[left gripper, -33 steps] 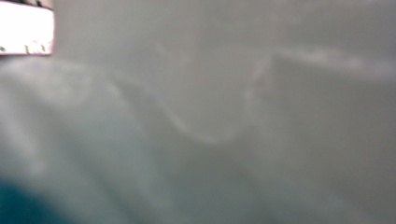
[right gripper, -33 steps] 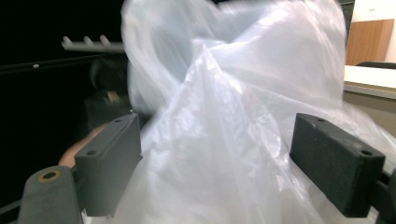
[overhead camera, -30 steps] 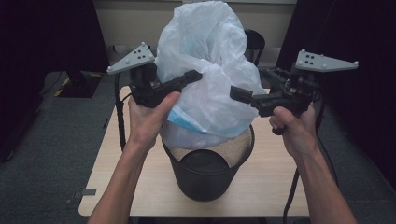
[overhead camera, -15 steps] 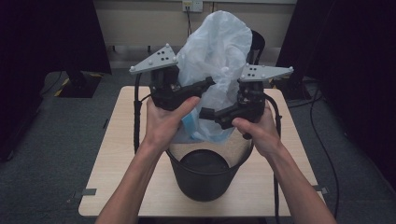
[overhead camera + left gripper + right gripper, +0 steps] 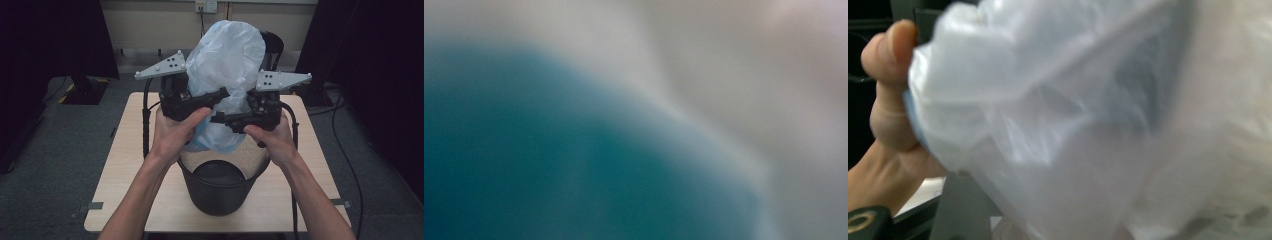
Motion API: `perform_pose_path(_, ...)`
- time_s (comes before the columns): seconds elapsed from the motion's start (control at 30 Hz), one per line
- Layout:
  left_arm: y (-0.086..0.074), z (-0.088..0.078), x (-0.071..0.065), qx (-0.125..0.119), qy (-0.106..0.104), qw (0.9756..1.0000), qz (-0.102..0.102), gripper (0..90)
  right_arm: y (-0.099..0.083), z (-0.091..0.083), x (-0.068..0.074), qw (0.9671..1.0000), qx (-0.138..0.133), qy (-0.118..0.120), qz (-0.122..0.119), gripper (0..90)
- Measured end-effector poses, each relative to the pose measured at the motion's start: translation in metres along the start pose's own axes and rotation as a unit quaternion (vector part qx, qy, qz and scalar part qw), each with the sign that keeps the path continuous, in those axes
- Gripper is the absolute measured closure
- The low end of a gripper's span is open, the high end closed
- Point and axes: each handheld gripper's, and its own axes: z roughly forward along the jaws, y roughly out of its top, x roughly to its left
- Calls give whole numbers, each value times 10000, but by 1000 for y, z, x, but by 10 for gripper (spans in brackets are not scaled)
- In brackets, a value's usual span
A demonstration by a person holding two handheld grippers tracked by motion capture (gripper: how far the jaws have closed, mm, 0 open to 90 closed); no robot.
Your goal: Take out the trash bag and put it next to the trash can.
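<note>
Thin white plastic, almost see-through, is what you have between your two grippers: a puffed-up plastic bag (image 5: 227,60) that stands tall above the black bin (image 5: 220,185). The bin is on the light wooden table (image 5: 125,165), near your edge of it, and the lower part of the bag, where some blue colour shows, hangs just over the bin's open mouth. Your left gripper (image 5: 220,95) presses into the bag from its left side, and your right gripper (image 5: 216,118) comes from the other side and a little lower, so the two tips are very close together at the bag's front. Both touch the plastic, but I cannot tell if the jaws are closed on it or open. In the left gripper view there is just a blur of teal and grey. In the right gripper view the crumpled bag is right before the camera, and your left hand (image 5: 885,100) shows at its left edge.
</note>
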Motion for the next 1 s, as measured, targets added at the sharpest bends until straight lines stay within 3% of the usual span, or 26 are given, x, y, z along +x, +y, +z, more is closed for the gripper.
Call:
perform_pose_path(0.23,2,0,-7,142,31,9997,180,898,1,5,-2,10000,-24,-62,54,465)
perform_pose_path(0.47,4,-1,-8,17,21,9997,237,880,7,4,0,9996,-250,96,-17,816)
perform_pose_path(0.53,4,-3,-10,4,129,9995,272,814,8,4,1,9997,-235,39,-41,852)
perform_pose_path(0.63,5,-8,-12,97,479,9981,385,651,9,1,-1,9996,-267,-95,42,872)
perform_pose_path(0.77,7,-20,-8,-57,863,9955,390,446,11,-5,-5,9990,-377,-188,123,881)
perform_pose_path(0.9,4,-30,-2,-160,939,9951,276,347,14,-13,-10,9985,-427,-316,154,884)
perform_pose_path(1.0,2,-33,1,-223,946,9950,218,324,16,-17,-13,9979,-464,-427,168,886)
